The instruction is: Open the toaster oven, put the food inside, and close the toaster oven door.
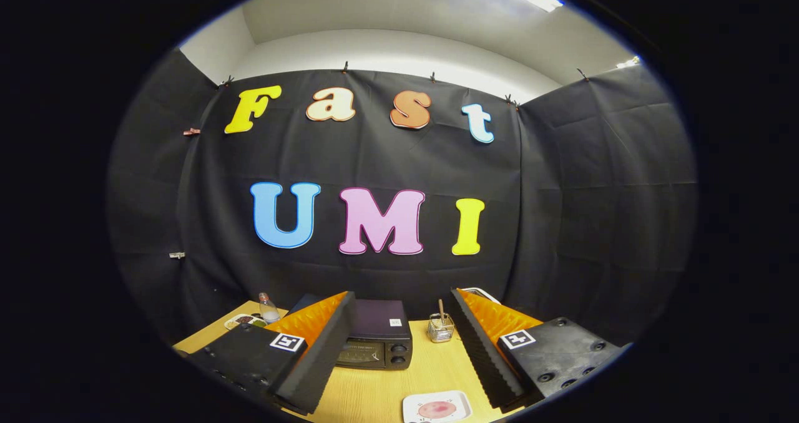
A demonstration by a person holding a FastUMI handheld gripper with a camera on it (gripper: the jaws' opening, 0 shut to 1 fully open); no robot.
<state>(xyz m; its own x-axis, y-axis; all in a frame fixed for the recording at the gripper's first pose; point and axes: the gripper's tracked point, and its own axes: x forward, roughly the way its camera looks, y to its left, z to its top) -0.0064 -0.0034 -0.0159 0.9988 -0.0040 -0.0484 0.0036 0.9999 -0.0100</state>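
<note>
Toaster oven point(374, 342) is sitting closed near the table's point(374, 392) far edge; I'm holding my claw point(399, 354) released, grasping nothing. It's looking rigid and heavy, so I'm judging the door's top edge the hold.

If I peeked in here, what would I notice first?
Probably the dark toaster oven, sitting shut on the wooden table just beyond the gripper, whose two fingers stand wide open and hold nothing. Next, the white plate with pink food lies close by, between the fingers. A small wire basket stands to the oven's right.
</note>
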